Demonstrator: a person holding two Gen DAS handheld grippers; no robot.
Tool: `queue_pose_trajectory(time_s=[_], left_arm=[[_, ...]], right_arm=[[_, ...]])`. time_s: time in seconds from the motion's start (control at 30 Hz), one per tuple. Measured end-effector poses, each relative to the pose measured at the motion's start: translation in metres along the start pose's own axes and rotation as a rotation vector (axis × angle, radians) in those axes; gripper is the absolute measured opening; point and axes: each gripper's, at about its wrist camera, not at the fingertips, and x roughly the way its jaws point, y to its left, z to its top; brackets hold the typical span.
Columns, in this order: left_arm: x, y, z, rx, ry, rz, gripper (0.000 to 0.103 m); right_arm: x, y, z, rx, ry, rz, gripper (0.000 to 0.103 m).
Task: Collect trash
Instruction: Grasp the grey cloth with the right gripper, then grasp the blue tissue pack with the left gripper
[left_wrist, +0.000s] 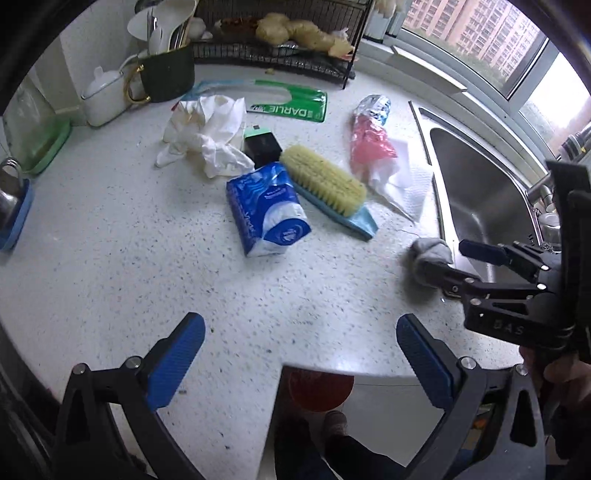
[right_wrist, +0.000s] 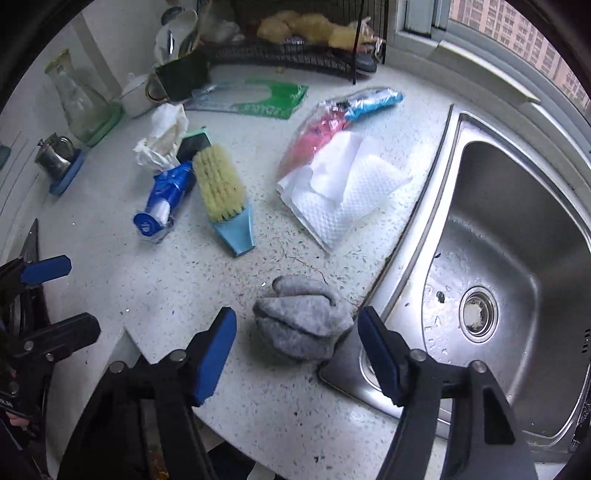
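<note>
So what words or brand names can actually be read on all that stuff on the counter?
"DARLIE": green packaging lying flat near the dish rack, seen upside down.
"DAS": partly legible letters on the black body of the right gripper, seen from the left wrist camera.
Blue tissue pack: has print and a round logo, too blurred to read.
Blue-and-silver wrapper: print unreadable.

I'm over a white speckled countertop (left_wrist: 110, 258) w/ a stainless sink (right_wrist: 517, 229) set in at my right. Behind it a window (left_wrist: 480, 33) runs along the counter's back, daylight coming in, pinkish apt blocks outside. White wall (right_wrist: 110, 55) at left. Black wire dish rack (left_wrist: 280, 55) at back.
</note>
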Motion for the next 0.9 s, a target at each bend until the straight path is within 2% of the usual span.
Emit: queue_pose_trajectory(time_s=[0.07, 0.17, 0.4, 0.5, 0.63, 0.83, 0.9], left_arm=[[0.004, 0.004, 0.004, -0.011, 0.01, -0.01, 0.103], [0.008, 0.007, 0.007, -0.008, 0.012, -0.025, 0.103], [0.015, 0.013, 0.014, -0.005, 0.025, -0.017, 0.103], [0.016, 0.012, 0.018, 0.009, 0.019, -0.005, 0.103], [0.021, 0.015, 0.027, -0.004, 0.021, -0.011, 0.103], [0.032, 0.015, 0.047, 0.006, 0.009, 0.019, 0.103], [0.036, 0.015, 0.053, 0.01, 0.008, 0.019, 0.103]], right_arm=[[0.006, 0.0, 0.0, 0.002, 0.018, -0.003, 0.058], [0.012, -0.002, 0.002, 0.016, 0.041, 0.004, 0.053], [0.016, 0.004, 0.003, -0.019, 0.031, -0.046, 0.045], [0.014, 0.006, -0.002, -0.033, 0.015, -0.081, 0.037], [0.007, 0.0, -0.008, 0.01, 0.002, -0.061, 0.029], [-0.005, -0.013, 0.002, 0.101, -0.016, -0.039, 0.028], [-0.013, -0.014, 0.004, 0.1, -0.033, -0.055, 0.028]])
